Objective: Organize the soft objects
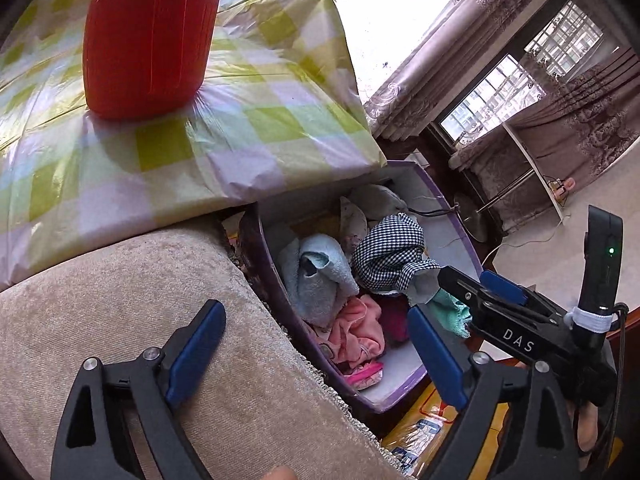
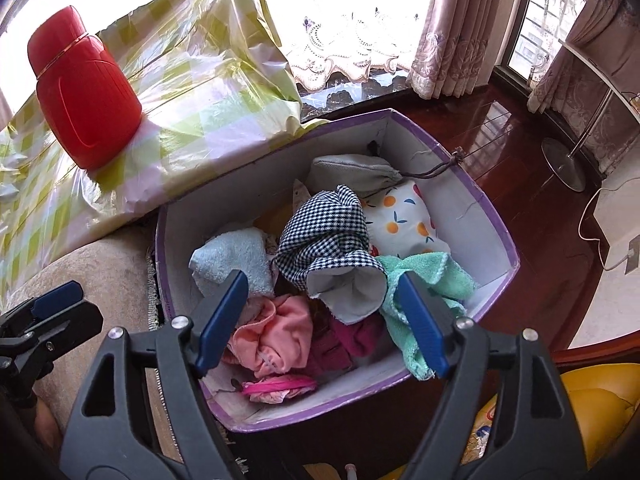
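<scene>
The right gripper (image 2: 322,320) hangs wide open over a purple box (image 2: 494,236) full of soft things. A checked cloth (image 2: 324,236) lies on top, between a blue towel (image 2: 232,258) and a green towel (image 2: 424,280). A red bottle (image 2: 86,108) stands nearby.

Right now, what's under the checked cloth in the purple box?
Under the checked cloth: pink cloth, maroon cloth, light blue towel and fruit-print pillow show around it. Beneath that is hidden.

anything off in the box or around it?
Mostly fine. The mint towel drapes over the box rim by the right tool instead of lying inside. The other cloths are heaped loose, none folded. A red bottle, a hard item, stands on the checked cover.
</scene>
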A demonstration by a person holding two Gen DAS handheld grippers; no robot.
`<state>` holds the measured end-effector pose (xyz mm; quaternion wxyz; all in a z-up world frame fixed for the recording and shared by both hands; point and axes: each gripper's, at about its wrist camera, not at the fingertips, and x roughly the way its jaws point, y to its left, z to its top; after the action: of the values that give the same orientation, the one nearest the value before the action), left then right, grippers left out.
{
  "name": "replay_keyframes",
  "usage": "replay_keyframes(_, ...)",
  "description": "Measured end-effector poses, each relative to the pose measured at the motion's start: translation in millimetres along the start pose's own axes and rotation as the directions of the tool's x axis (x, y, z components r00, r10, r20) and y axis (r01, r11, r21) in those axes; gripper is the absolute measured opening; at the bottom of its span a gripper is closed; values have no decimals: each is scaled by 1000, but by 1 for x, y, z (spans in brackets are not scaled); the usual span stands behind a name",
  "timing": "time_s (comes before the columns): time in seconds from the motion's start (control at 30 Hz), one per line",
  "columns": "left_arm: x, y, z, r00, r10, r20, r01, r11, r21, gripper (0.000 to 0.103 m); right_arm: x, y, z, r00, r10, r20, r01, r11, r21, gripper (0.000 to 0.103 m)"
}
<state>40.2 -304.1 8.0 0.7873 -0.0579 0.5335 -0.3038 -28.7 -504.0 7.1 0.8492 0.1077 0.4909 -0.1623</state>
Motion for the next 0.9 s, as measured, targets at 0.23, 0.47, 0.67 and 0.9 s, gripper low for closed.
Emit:
replay_keyframes(0.23,3,1,2,1000,-29,6,29,999,-21,103,-1,-1,-2,1000,-7,-7,7,1000,-5,80)
replay_keyframes(0.47,5,-1,2,1000,-14,-3,14,1000,-23,103,-1,-1,-3,1000,-7,-10,7,1000,-3,81)
replay_keyframes(0.67,8,-2,3,1000,0,-7,0,1000,-20,103,-1,-2,-3,1000,-6,-12,6,1000,-2,81)
replay_keyframes(0.9,9,-1,2,1000,6,-10,-6,1000,-17,103,0,-3,-4,1000,-4,-17,4,1000,1,81)
